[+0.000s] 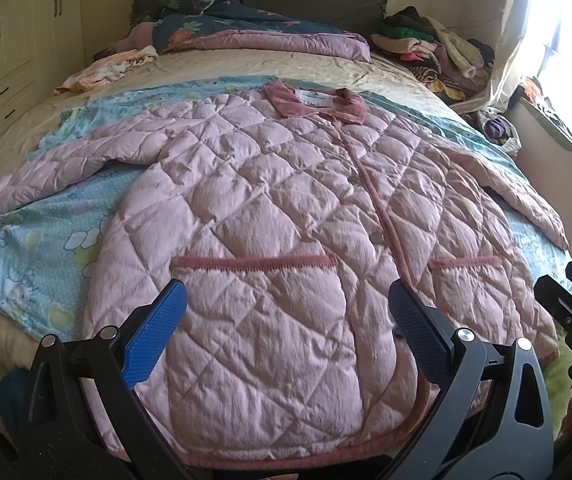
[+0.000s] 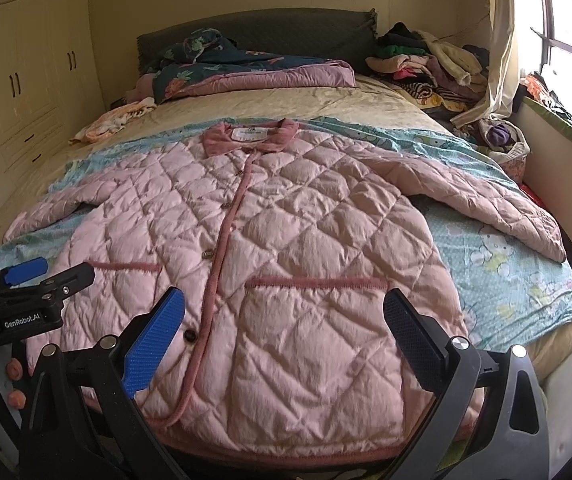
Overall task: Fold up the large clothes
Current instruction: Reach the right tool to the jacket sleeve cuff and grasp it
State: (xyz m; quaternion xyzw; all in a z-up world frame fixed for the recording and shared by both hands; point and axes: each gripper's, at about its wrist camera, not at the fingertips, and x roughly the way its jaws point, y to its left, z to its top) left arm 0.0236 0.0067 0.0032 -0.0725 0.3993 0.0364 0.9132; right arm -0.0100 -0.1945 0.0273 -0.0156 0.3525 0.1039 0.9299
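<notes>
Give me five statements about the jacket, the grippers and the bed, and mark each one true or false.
1. The pink quilted jacket lies spread flat, front side up, with its collar toward the headboard. True.
2. The left gripper is clamped on the jacket's hem. False: its jaws stand wide open above the jacket, holding nothing.
3. The right gripper is open. True.
4. Both sleeves are already folded across the chest. False: each sleeve stretches outward to its own side.
5. The jacket rests on bare wood flooring. False: it lies on a light blue cartoon-print sheet on the bed.
</notes>
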